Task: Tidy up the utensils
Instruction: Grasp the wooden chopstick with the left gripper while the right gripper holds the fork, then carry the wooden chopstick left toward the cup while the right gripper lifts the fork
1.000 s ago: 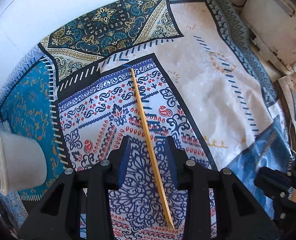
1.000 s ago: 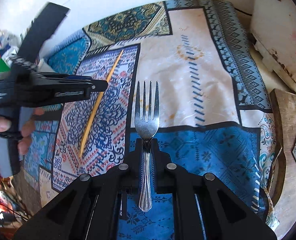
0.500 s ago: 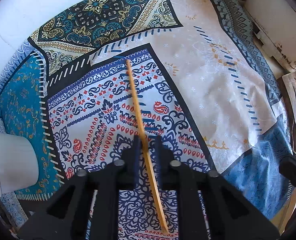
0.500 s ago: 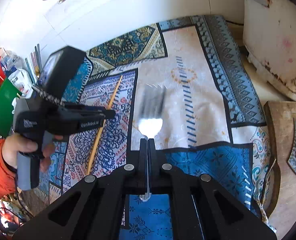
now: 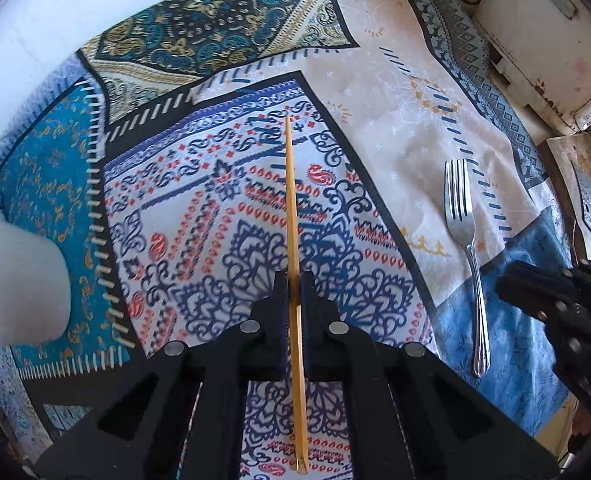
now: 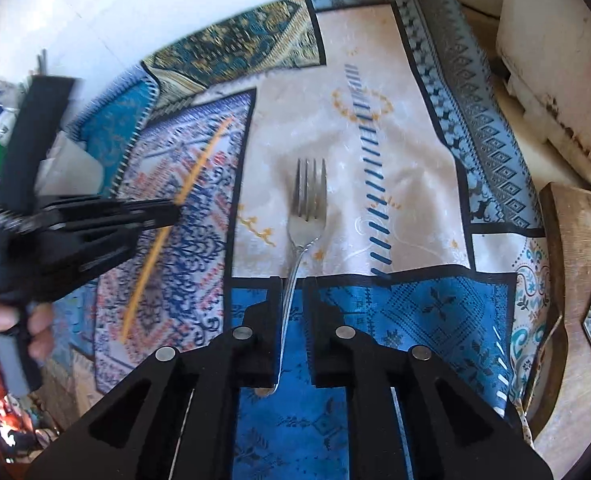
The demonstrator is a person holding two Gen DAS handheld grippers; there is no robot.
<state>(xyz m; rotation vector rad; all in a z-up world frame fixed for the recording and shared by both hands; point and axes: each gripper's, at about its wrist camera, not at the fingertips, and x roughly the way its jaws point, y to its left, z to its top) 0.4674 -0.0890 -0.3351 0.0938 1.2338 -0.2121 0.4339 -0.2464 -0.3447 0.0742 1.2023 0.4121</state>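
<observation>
Patchwork-print cloth covers the worktop, white wall at the far side, a worn wooden board off the right edge. Left hand-held gripper is clamped narrow on a single wooden chopstick, gripped toward its near end so most of the length points away over the blue-and-red panel; the far tip seems close to the cloth, contact unclear. Right hand-held gripper straddles the handle of a metal fork, its jaws opening, a sliver of gap showing either side of the handle. Fork tines point far, over the cream panel; the fork looks laid down on the cloth. White cup stands at left, likely the holder for sorted pieces. Judgement: each utensil is taken by its handle end for easy placing.
</observation>
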